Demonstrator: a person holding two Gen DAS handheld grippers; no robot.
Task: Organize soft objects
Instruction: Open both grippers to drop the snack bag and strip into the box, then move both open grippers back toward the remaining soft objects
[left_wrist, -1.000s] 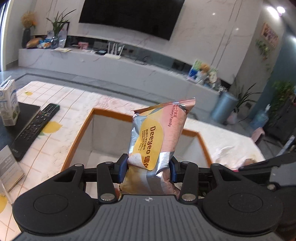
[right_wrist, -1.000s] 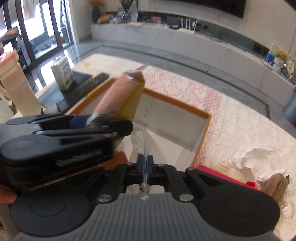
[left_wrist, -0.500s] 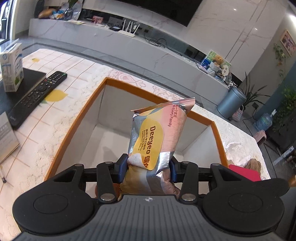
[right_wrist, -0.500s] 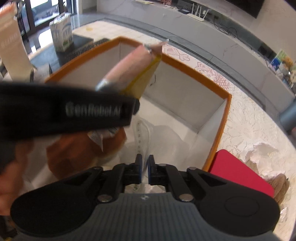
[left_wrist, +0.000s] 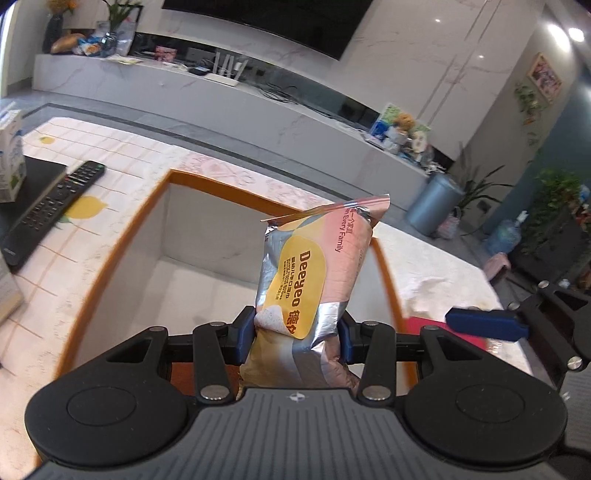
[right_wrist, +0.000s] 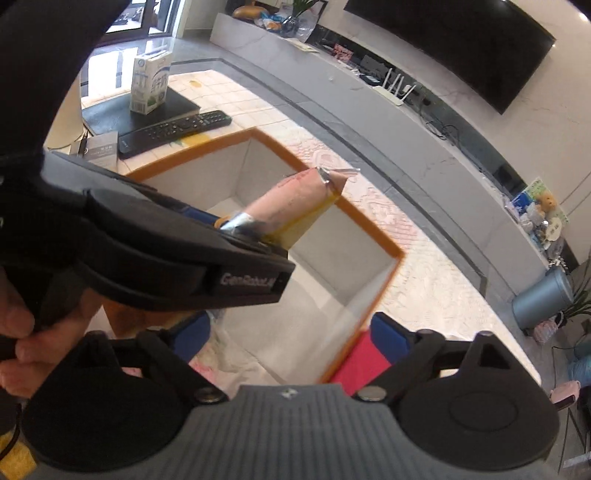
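Observation:
My left gripper (left_wrist: 297, 332) is shut on a pink, silver and yellow Deeyeo soft pack (left_wrist: 314, 258), which stands upright above a white box with an orange rim (left_wrist: 122, 236). In the right wrist view the same pack (right_wrist: 295, 195) sticks out of the left gripper over the box (right_wrist: 373, 236). My right gripper (right_wrist: 290, 332) hovers above the box's near right corner; its jaws are opening wide with nothing pressed between the pads. A clear bag with pale contents (right_wrist: 225, 354) lies in the box below it.
A flat red item (right_wrist: 360, 363) lies just right of the box. A black remote (left_wrist: 51, 206) and a milk carton (left_wrist: 9, 158) sit left of the box on the patterned cloth. Crumpled white paper (left_wrist: 436, 291) lies to the right. A hand (right_wrist: 22, 332) holds the left gripper.
The right gripper was shut on the clear bag; its jaws now stand wide apart and the bag is in the box. That gripper has shifted towards the box's right corner. The left keeps its pack.

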